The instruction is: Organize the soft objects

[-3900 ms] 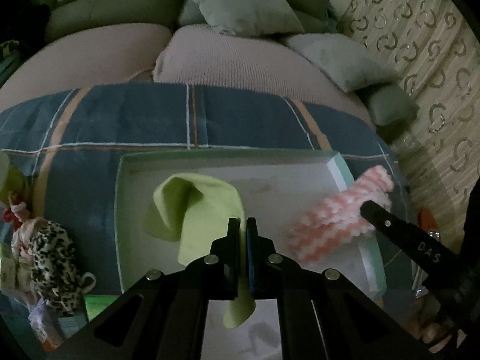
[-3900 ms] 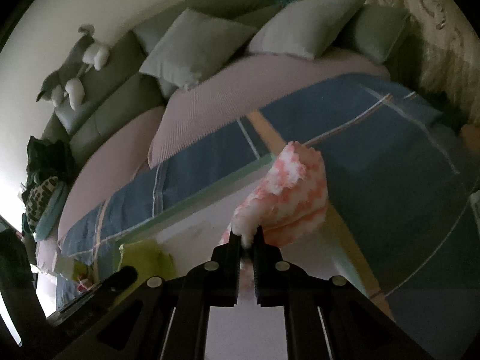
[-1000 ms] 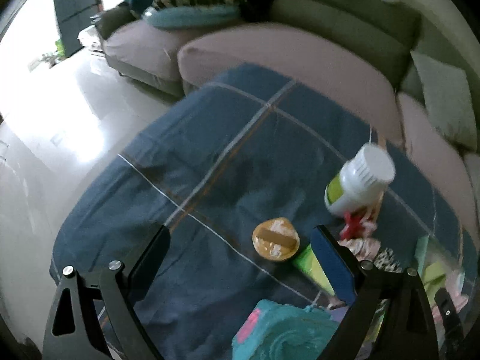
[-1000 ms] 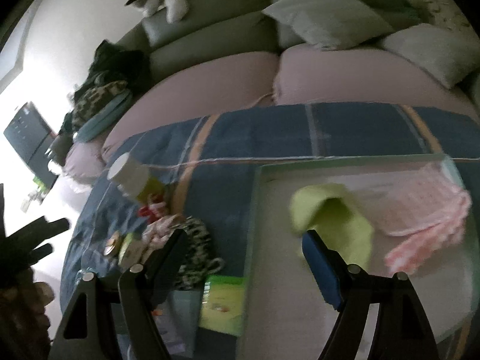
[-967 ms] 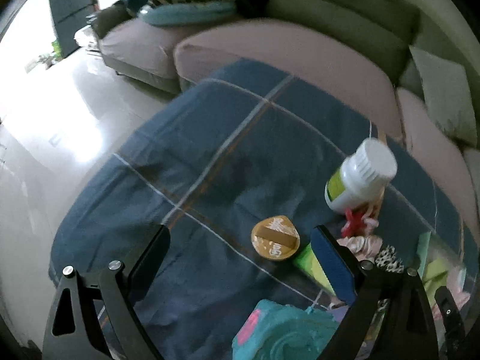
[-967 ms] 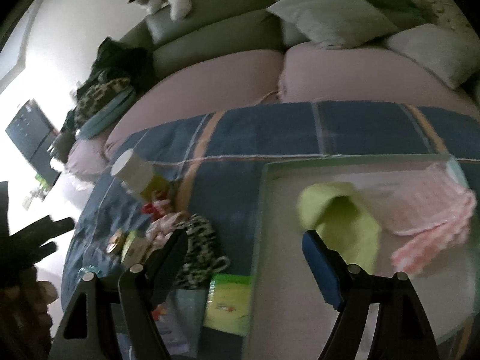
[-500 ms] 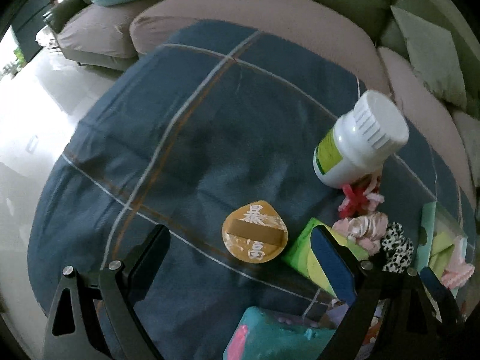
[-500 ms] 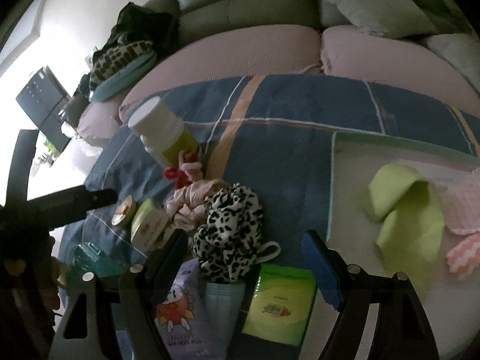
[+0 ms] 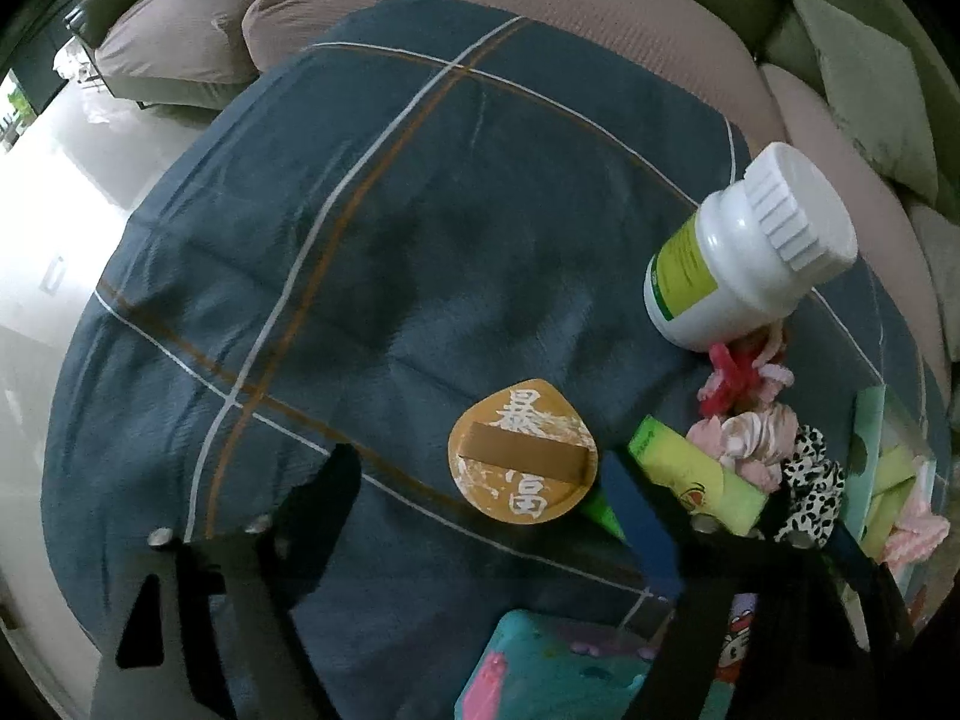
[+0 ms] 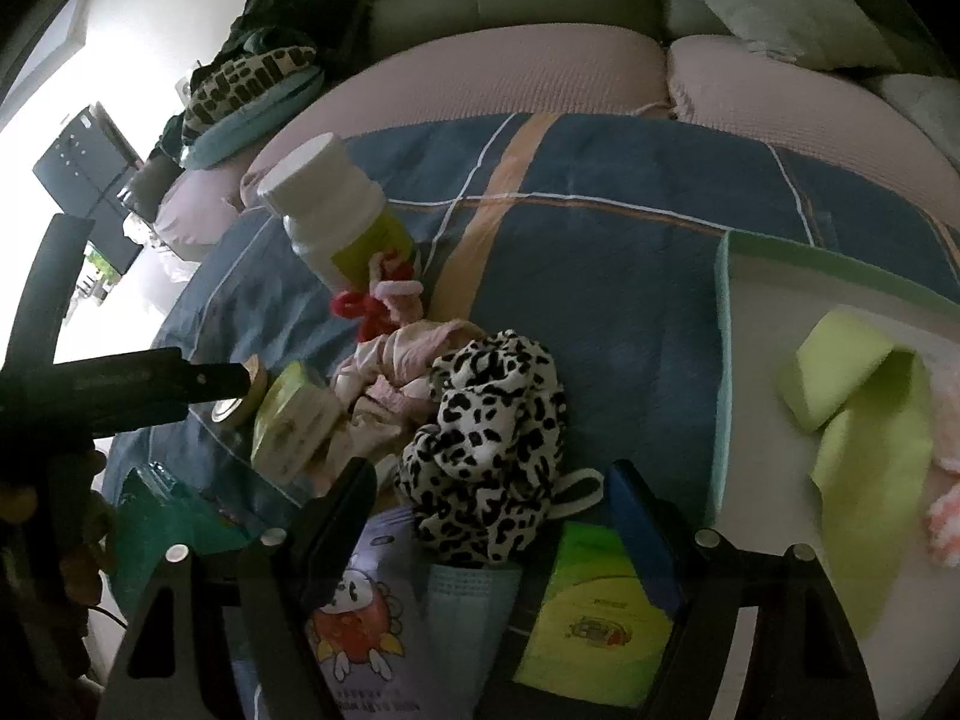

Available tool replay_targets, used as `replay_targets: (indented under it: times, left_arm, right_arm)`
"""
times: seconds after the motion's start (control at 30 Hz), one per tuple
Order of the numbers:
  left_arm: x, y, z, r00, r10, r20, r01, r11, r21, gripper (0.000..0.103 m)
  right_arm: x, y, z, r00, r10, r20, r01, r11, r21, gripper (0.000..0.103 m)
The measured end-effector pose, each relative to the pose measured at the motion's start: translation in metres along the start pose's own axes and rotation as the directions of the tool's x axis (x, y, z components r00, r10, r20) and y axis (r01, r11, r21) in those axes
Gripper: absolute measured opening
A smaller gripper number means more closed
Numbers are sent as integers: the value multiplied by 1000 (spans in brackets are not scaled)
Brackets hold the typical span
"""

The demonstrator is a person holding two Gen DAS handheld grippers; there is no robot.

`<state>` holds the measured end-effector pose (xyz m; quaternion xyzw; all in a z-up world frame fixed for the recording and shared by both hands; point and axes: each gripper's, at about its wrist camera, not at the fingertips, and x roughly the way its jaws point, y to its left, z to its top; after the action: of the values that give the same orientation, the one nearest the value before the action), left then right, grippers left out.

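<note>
Left wrist view: sofa [image 9: 540, 6] with pinkish seat cushions across the top of the frame; blue plaid cloth [image 9: 372, 252] covers the table and fills the middle. White bottle [image 9: 744, 258] with ribbed cap and green label stands at upper right, tilted in the fisheye. Round orange puff [image 9: 522, 459] with white characters and a brown band lies flat on the cloth, lower centre. Left tool [image 9: 480, 486] points steeply down over it; jaws closing, the puff between them in the picture but no pad pressing on it. Right of the puff, a green packet [image 9: 690, 474], then pink scrunchie [image 9: 762, 432], red-and-pink hair tie [image 9: 738, 372] touching the bottle's base. Teal pouch [image 9: 558, 666] at bottom centre. Right wrist view: same cloth, sofa at top. White tray [image 10: 723, 360] with pale green rim at right holds the lime-green cloth [image 10: 864, 420], folded over, and a pink knitted piece [image 10: 948, 516] at the far right edge. Leopard-print scrunchie [image 10: 492, 438] heaped mid-frame on the cloth, left of the tray, touching the pink scrunchie. Right tool [image 10: 489, 504] spread wide just below the leopard heap, pads clear of it. Below it: printed sachet [image 10: 360, 624], blue face mask [image 10: 468, 618], green wipes pack [image 10: 594, 606].
</note>
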<state>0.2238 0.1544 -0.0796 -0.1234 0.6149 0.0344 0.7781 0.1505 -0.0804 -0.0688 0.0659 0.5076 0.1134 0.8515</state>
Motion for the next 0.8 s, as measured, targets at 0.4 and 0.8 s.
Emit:
replay_targets:
  times: [0.4, 0.8]
  left_arm:
    - [17, -28, 0, 1000, -17, -14, 17, 999, 37, 58]
    - [21, -44, -2, 1000, -18, -9, 19, 999, 50, 51]
  right_arm:
    - [2, 1, 0, 1000, 24, -8, -24, 1000, -5, 67]
    - [0, -2, -1, 998, 68, 1, -68, 998, 14, 33]
